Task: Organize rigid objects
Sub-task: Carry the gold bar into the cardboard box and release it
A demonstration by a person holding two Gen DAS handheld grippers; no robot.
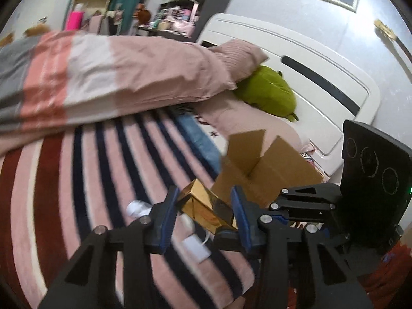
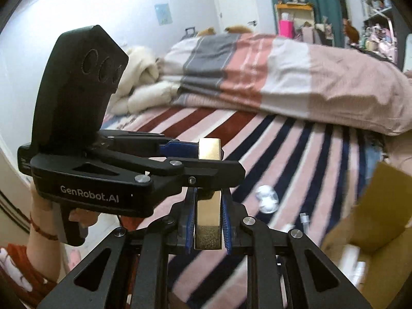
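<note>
Gold box (image 2: pixel 208 219) lifted off bed (image 2: pixel 283 139), beside cardboard box (image 1: pixel 260 170), gripped by both: right claw (image 2: pixel 208 228) clenched on near end, left claw (image 1: pixel 204 206) on far end. Not yet boxed; white earbud case (image 2: pixel 266 198) and small items left on bed.

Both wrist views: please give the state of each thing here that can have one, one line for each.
Long shiny gold box: lifted off the bed, held by both claws.
Right claw: shut on the gold box.
Left claw: shut on the gold box.
Brown cardboard carton: flaps open, upright on the bed.
Small white round object: lying loose on the striped blanket.
</note>
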